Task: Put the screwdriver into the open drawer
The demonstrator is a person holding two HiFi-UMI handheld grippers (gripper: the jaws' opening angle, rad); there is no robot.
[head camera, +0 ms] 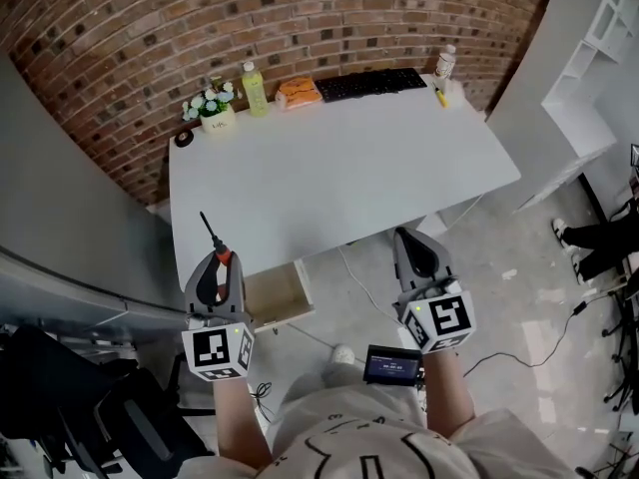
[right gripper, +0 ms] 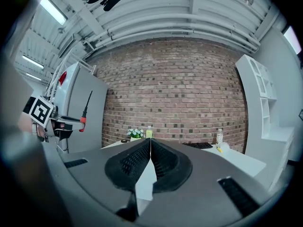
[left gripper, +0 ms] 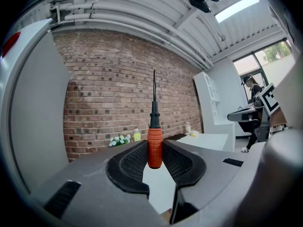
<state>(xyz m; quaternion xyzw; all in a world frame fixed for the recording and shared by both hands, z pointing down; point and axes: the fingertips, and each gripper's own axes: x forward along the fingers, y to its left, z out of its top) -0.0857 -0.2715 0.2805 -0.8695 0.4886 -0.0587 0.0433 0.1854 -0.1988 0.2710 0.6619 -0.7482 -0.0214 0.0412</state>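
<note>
Left tongs point(left gripper: 155, 151) clamp screwdriver point(left gripper: 154, 126): orange ribbed handle, black shaft upright; right tongs point(right gripper: 150, 148) together

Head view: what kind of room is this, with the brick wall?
Most likely an office or work studio: a white desk with a keyboard stands against the brick wall, with white shelves beside it.

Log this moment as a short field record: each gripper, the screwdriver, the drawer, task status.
left gripper: jaws shut on the screwdriver by its orange handle, shaft pointing up
right gripper: jaws together, nothing between them
drawer: open, under the near edge of the table, closer to the left gripper
task status: screwdriver not yet in the drawer
</note>
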